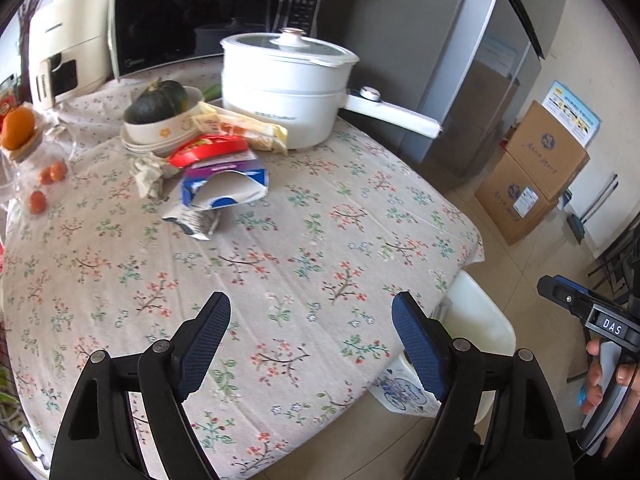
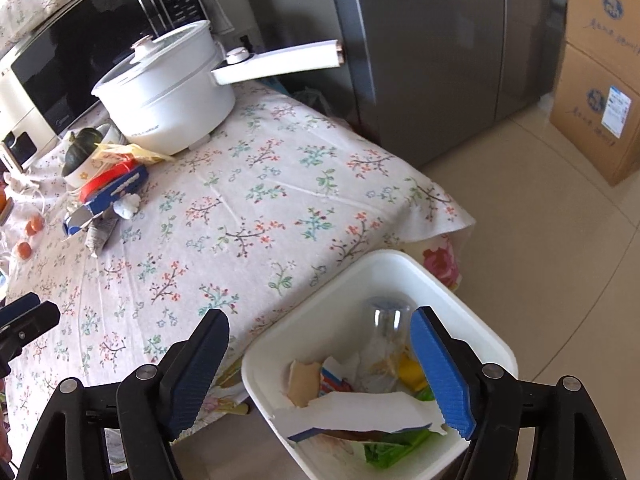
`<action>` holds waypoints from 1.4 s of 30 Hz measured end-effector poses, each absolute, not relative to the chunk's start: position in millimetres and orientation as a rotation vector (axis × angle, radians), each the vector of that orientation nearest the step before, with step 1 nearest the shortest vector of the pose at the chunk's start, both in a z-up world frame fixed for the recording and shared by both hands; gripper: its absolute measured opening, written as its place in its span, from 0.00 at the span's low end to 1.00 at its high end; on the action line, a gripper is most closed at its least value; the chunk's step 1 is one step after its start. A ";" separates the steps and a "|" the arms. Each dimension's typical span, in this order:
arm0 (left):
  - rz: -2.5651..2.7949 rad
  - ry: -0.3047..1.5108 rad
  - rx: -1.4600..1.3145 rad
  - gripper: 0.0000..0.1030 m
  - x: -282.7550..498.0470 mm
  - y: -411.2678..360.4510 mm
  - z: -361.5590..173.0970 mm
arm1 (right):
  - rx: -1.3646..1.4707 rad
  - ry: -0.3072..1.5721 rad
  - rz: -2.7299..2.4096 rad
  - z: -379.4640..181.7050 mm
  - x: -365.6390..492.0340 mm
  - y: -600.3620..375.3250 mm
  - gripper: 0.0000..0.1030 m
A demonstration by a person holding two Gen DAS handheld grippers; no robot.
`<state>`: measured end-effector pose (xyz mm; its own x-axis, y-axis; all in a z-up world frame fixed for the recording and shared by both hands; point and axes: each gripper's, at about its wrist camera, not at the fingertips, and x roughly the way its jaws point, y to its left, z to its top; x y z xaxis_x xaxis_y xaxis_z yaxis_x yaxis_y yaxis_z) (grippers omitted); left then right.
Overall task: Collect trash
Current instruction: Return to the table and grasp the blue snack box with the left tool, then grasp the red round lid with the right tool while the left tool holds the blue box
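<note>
Both my tongs are spread wide with nothing between the pads: my left gripper [image 1: 311, 316] hangs over the flowered tablecloth [image 1: 320, 240], my right gripper [image 2: 320, 334] over the white bin [image 2: 472, 300] just beside the table's corner, where a clear bottle [image 2: 386, 332] and torn paper [image 2: 360, 408] already lie. The trash left to collect sits in 1 heap near the white pot [image 1: 288, 88] and the bowl with the squash [image 1: 160, 102]: a blue and white carton [image 1: 224, 188], torn open, a red wrapper [image 1: 208, 150] on top, a crumpled paper [image 1: 148, 176] beside it. I judge all of it light, thin and easily crushed. I would pinch the carton across its flattened body, not its ragged flap, which may tear or slip.
</note>
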<state>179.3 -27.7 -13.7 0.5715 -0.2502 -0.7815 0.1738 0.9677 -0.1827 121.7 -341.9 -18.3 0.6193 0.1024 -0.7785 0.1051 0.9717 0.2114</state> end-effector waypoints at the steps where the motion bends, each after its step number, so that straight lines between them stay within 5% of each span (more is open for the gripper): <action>1: -0.225 0.926 -0.098 0.83 182.7 -18.5 -12.1 | 0.239 0.904 0.008 -16.0 125.9 -335.6 0.78; 8: -0.057 0.919 -0.129 0.83 222.1 37.5 -23.2 | 0.169 0.898 0.084 -1.4 165.3 -289.8 0.80; 23: -0.038 0.810 0.522 0.82 309.0 -32.2 -96.7 | 0.269 0.975 0.135 -14.0 216.5 -264.5 0.80; 26: -0.029 0.813 0.655 0.68 320.0 -41.7 -107.0 | 0.275 0.983 0.129 -13.9 216.2 -270.5 0.80; 28: -0.026 0.829 0.705 0.48 324.8 -45.0 -110.2 | 0.262 0.978 0.115 -12.5 214.7 -275.2 0.80; 34: -0.029 0.821 0.668 0.27 319.2 -37.3 -93.9 | 0.228 0.980 0.082 -14.3 211.5 -285.1 0.80; 42: -0.117 0.824 0.373 0.22 275.5 -19.2 -49.2 | 0.210 0.966 0.088 -9.6 204.5 -283.8 0.80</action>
